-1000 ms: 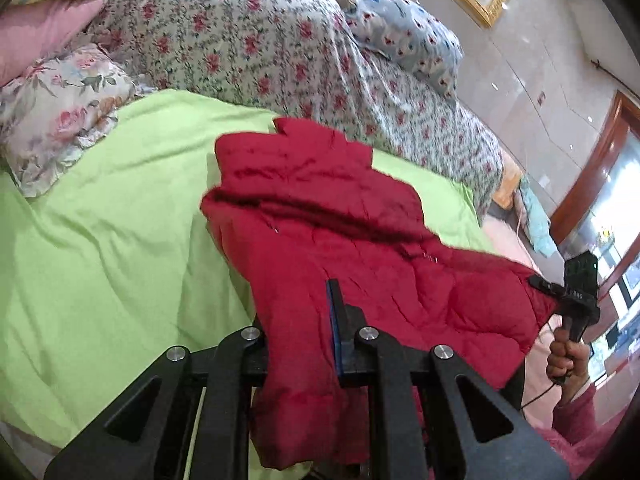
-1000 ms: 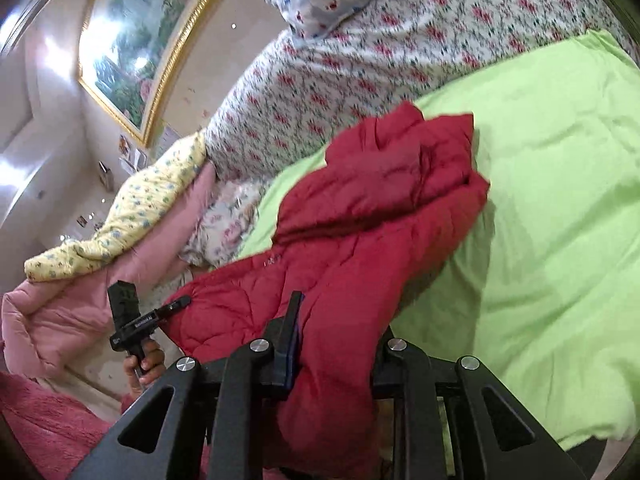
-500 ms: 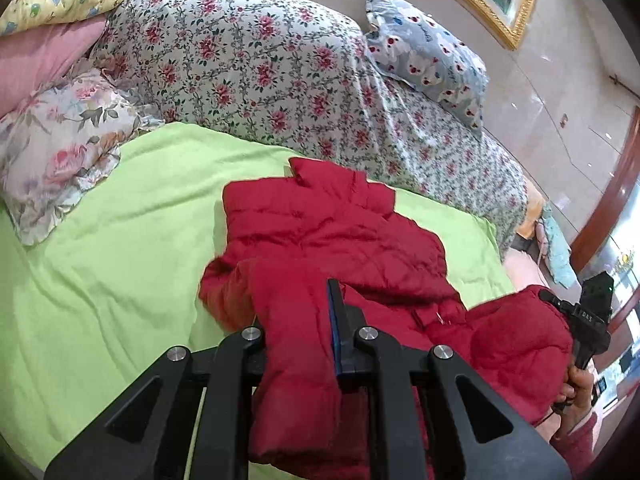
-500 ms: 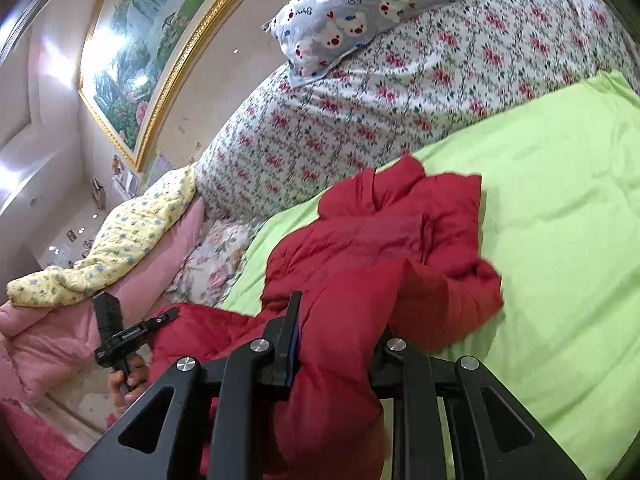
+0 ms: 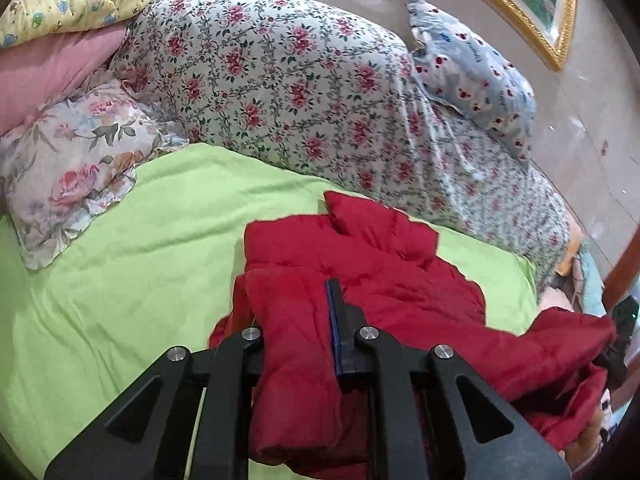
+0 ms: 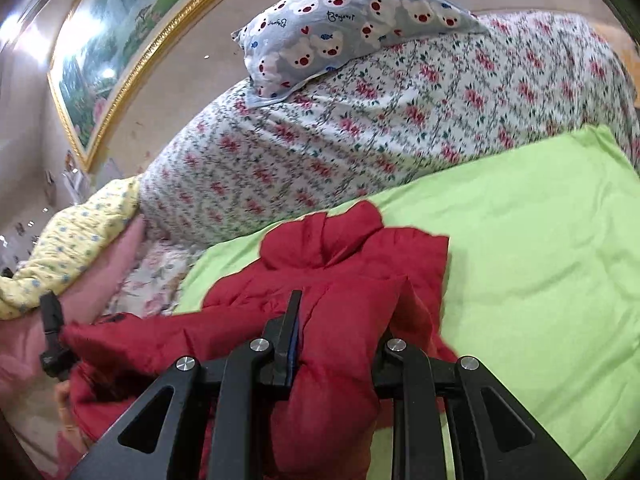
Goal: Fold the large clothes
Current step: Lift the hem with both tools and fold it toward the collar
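A red padded jacket (image 5: 380, 264) lies on the green bed sheet (image 5: 132, 280), its collar end toward the floral quilt. My left gripper (image 5: 296, 308) is shut on one lower corner of the jacket, lifted and folded over the body. My right gripper (image 6: 340, 320) is shut on the other lower corner of the red jacket (image 6: 352, 256). The jacket's hem hangs between the two grippers. The right gripper shows at the right edge of the left wrist view (image 5: 618, 344), and the left gripper at the left edge of the right wrist view (image 6: 52, 336). Fabric covers one finger of each gripper.
A rolled floral quilt (image 5: 288, 80) runs along the far side of the bed. A bear-print pillow (image 5: 476, 80) lies on it, a flowered pillow (image 5: 68, 160) lies at the left, with pink and yellow bedding (image 5: 60, 40) behind. A gold-framed picture (image 6: 120, 44) hangs on the wall.
Both grippers have carried the jacket's lower edge forward toward the collar, so the lower half now folds over the upper half. The jacket's far part looks shorter and bunched.
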